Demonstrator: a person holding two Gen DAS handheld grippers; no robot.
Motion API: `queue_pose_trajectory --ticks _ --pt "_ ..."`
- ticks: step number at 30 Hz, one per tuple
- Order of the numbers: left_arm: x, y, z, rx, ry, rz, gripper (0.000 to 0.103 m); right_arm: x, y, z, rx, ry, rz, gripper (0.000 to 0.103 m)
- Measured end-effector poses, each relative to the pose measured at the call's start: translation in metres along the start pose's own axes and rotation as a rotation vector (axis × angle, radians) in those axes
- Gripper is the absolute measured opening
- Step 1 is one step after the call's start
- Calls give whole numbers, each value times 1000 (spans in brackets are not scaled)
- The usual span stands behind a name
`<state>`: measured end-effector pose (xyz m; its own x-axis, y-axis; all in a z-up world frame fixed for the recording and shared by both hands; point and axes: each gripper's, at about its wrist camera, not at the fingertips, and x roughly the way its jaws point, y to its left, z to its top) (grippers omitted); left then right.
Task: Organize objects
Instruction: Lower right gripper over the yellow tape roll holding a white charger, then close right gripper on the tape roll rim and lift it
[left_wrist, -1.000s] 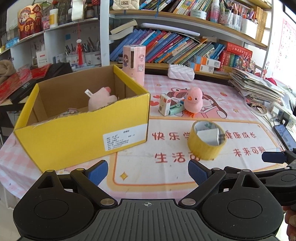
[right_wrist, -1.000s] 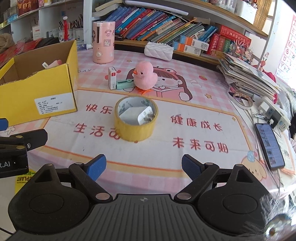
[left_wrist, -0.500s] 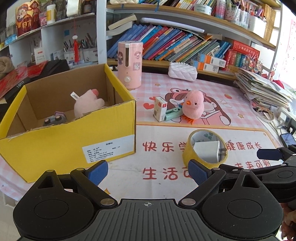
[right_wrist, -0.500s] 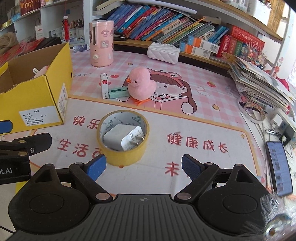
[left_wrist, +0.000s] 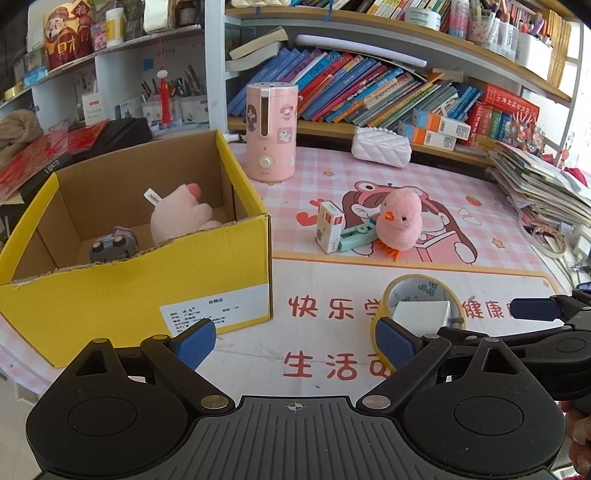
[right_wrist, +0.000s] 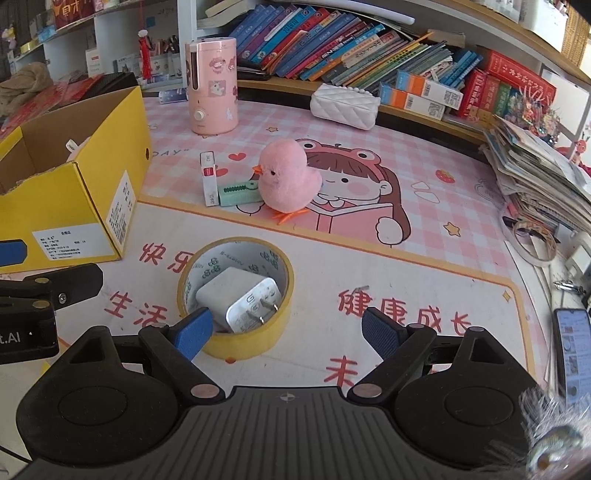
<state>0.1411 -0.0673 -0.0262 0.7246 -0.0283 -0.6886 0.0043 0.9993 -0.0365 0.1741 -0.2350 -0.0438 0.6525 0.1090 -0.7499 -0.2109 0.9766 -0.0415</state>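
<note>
On the pink cartoon mat (right_wrist: 369, 122) before crowded bookshelves (right_wrist: 369, 44), both grippers, left gripper (left_wrist: 295, 341) and right gripper (right_wrist: 286, 326), hover spread wide.

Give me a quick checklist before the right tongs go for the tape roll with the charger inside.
1. Right tongs open: ok.
2. Yellow tape roll lying flat on the mat: ok.
3. White plug-in charger loose inside the roll, may drop out on lifting: not ok.
4. Roll between the tongs: not ok, it sits left of centre.
5. Left tongs open, empty: ok.
6. Room in yellow cardboard box: ok.
</note>
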Motion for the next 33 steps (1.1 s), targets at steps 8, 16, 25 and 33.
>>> queue_pose_trajectory --ticks 8,16,25,33 --pt "8 -4 6 -7 6 49 95 20 -3 10 -34 35 77 84" --pt "9 5 10 -73 -1 104 95 29 4 19 -88 20 166 92" --pt "6 9 8 -88 3 148 95 49 22 21 -173 88 184 94" --pt "4 9 9 -108 -18 146 95 37 10 26 -123 12 213 85"
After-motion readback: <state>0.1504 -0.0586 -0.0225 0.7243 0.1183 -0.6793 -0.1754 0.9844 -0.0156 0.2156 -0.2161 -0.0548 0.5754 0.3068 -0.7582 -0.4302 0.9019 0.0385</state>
